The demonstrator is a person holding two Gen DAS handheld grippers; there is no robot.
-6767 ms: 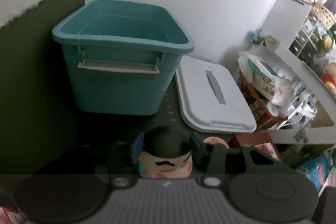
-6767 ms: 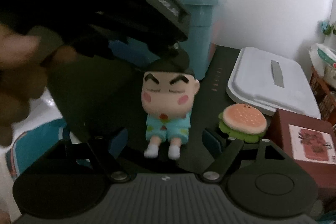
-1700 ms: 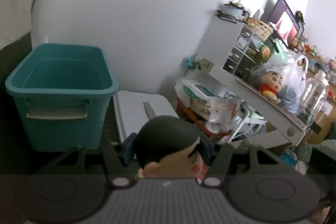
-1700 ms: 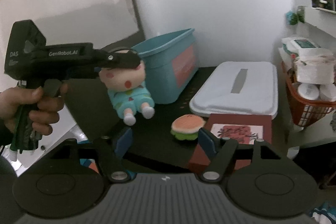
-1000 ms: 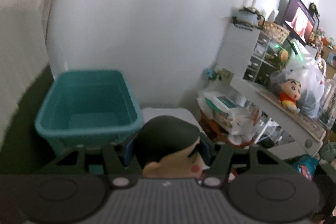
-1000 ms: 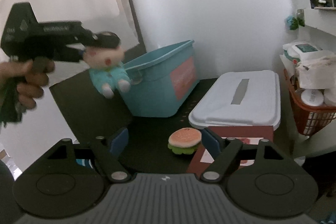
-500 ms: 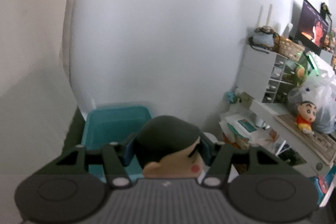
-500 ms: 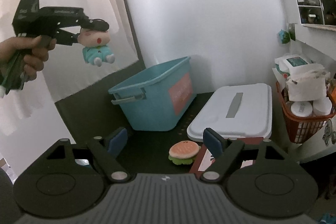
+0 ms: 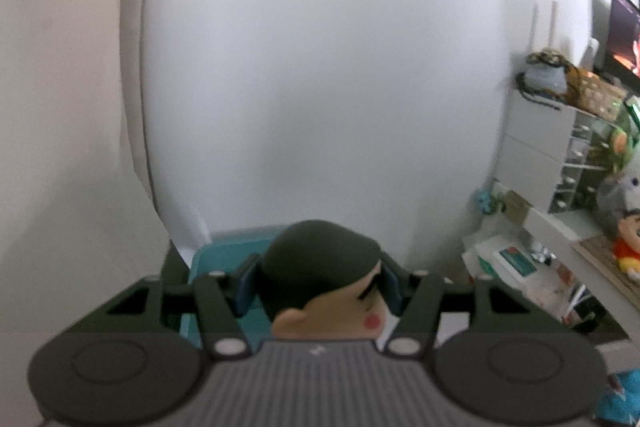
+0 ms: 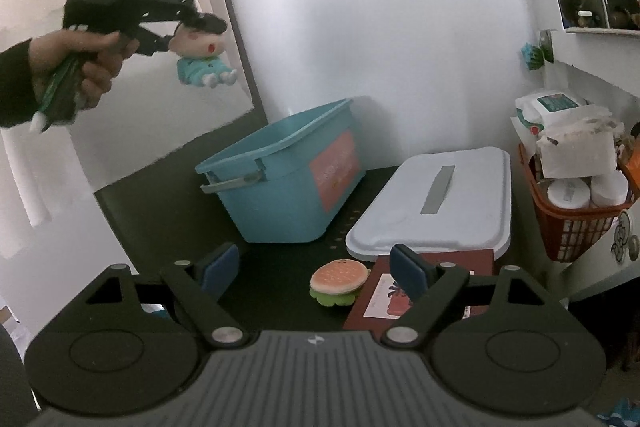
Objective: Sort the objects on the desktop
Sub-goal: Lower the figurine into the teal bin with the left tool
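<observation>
Blue-padded left gripper (image 9: 318, 285) jaws around figurine (image 9: 322, 277)

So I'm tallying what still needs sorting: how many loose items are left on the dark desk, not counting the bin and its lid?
2: the burger toy near the front, and the red box beside it. Others may hide behind the right tool.
</observation>
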